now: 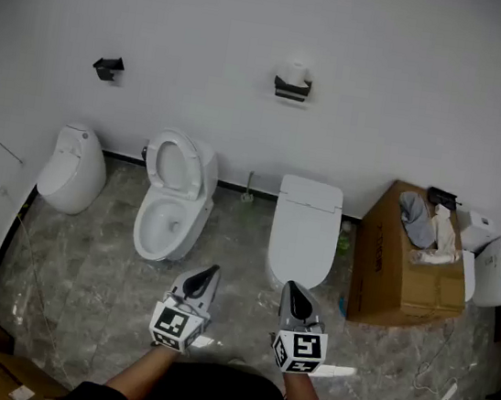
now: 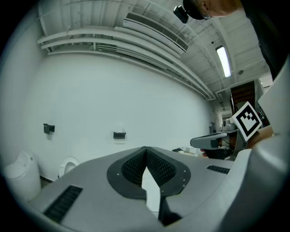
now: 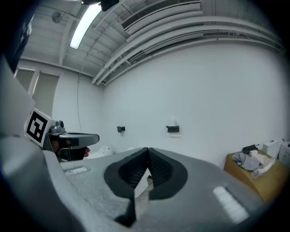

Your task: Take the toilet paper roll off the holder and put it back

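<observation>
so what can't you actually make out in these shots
- toilet paper roll on its holder: too small and far off in all three views to see how it is mounted.
- Dark wall bracket: head view, too small to tell what it is.
- cardboard box: head view, heaped cloth covers whatever lies beneath.

open toilet [image 1: 175, 198] | lidded toilet [image 1: 306, 225] just right | cardboard box [image 1: 402, 271] (cloths [image 1: 421, 220] on top) far right
</observation>
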`<act>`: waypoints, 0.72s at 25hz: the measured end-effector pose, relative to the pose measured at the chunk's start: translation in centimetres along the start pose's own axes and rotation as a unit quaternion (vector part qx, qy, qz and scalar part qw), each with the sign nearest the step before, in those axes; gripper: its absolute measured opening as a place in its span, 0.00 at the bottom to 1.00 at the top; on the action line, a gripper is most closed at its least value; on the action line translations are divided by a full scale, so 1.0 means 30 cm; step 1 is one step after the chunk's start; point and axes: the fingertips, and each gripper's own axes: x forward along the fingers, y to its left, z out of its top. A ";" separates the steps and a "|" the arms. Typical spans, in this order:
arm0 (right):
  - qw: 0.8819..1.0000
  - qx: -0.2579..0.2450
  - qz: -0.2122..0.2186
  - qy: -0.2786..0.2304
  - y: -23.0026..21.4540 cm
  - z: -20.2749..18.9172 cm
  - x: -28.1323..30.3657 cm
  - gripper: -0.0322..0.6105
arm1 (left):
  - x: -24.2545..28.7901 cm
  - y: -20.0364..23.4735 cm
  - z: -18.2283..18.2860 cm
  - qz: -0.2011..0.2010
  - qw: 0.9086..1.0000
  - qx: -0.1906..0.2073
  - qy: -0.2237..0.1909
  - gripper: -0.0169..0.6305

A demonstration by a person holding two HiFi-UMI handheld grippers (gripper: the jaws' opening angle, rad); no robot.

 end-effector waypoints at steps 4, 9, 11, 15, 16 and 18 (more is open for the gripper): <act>1.000 0.009 0.006 -0.008 -0.037 -0.006 -0.001 0.05 | 0.032 -0.016 0.011 0.008 1.000 -0.025 -0.005 0.05; 0.999 0.043 0.014 -0.007 -0.056 -0.049 0.032 0.05 | 0.049 -0.009 -0.022 0.012 1.000 -0.023 0.011 0.05; 0.999 0.042 0.017 -0.008 -0.063 -0.050 0.063 0.05 | 0.079 0.002 -0.023 0.010 1.000 -0.024 0.012 0.05; 0.999 0.031 0.021 -0.017 -0.053 -0.026 0.149 0.05 | 0.149 0.052 -0.029 -0.005 1.000 -0.027 0.003 0.05; 0.999 0.026 0.020 -0.018 -0.053 -0.021 0.175 0.05 | 0.174 0.074 -0.033 -0.007 1.000 -0.028 0.003 0.05; 1.000 0.015 0.015 -0.015 -0.065 -0.016 0.239 0.05 | 0.241 0.125 -0.038 -0.011 0.999 -0.031 0.003 0.05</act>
